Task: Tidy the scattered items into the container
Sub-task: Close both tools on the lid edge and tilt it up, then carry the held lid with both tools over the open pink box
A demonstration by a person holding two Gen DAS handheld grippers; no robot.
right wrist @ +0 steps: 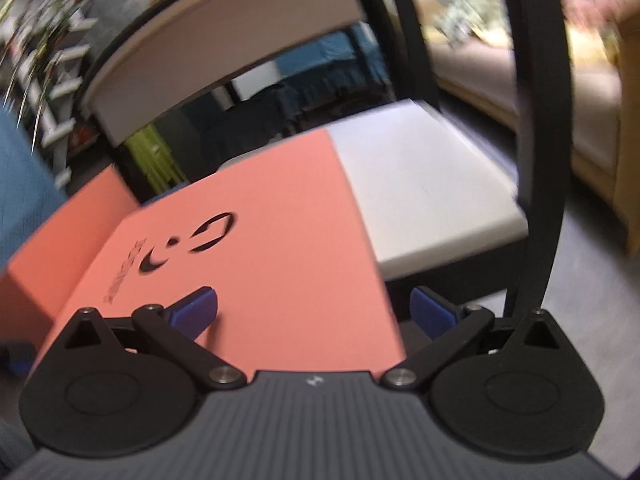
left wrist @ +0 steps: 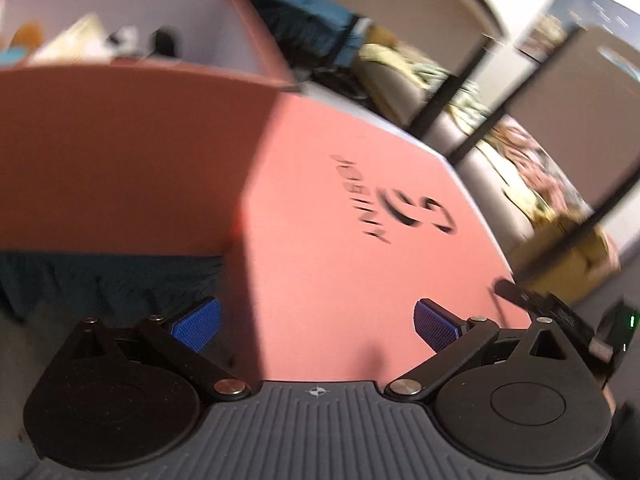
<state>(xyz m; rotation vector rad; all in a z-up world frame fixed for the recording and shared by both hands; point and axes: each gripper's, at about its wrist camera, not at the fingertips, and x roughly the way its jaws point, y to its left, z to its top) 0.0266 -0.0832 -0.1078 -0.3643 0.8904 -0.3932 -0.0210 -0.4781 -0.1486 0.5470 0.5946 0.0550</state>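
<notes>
Nearest in each view is a gripper with blue pads: the left gripper and the right gripper both have their jaws spread wide and hold nothing. Under both lies one salmon lid with a black logo, resting flat on a white chair seat. Left of the lid stands one open salmon box, touching it; inside are several blurred items, too smeared to count. Beyond stand the black chair frame, a beige sofa with patterned cushions, and blue cloth.
</notes>
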